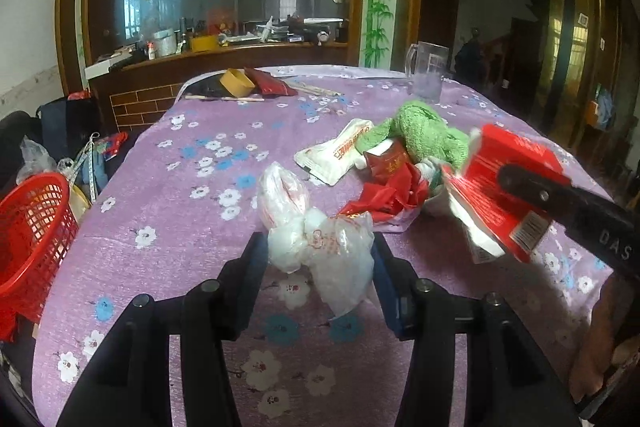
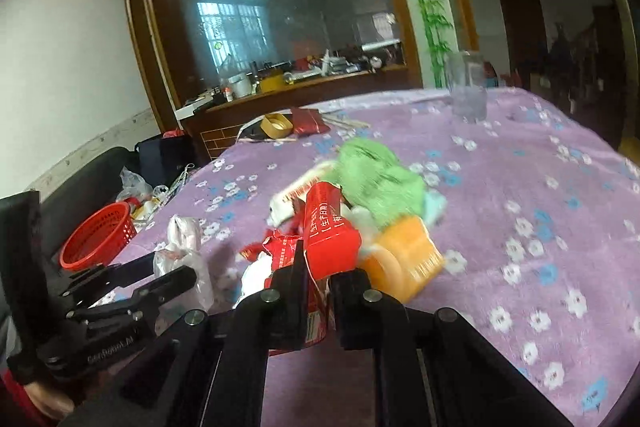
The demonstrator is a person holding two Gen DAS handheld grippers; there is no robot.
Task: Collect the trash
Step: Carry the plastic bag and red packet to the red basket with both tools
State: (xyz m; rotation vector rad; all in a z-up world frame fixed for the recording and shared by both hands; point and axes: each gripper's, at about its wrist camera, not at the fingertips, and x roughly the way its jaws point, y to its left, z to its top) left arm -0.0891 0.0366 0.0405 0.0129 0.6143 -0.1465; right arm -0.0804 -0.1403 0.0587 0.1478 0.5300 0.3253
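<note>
My left gripper (image 1: 316, 251) has its fingers on both sides of a crumpled clear plastic bag (image 1: 320, 239) lying on the purple flowered tablecloth (image 1: 180, 195); the fingers touch its sides. My right gripper (image 2: 318, 279) is shut on a red carton (image 2: 328, 227) and holds it above the table; it also shows in the left wrist view (image 1: 508, 187). A pile of trash lies behind: white wrapper (image 1: 340, 155), red wrappers (image 1: 384, 191), green cloth (image 1: 424, 135). A red basket (image 1: 32, 231) sits off the table's left edge.
An orange cup (image 2: 408, 255) lies by the pile. A clear pitcher (image 1: 426, 71) stands at the far side. A yellow bowl (image 1: 238, 81), a dark red packet (image 1: 272, 83) and chopsticks lie at the far edge. Bags sit on the floor at left.
</note>
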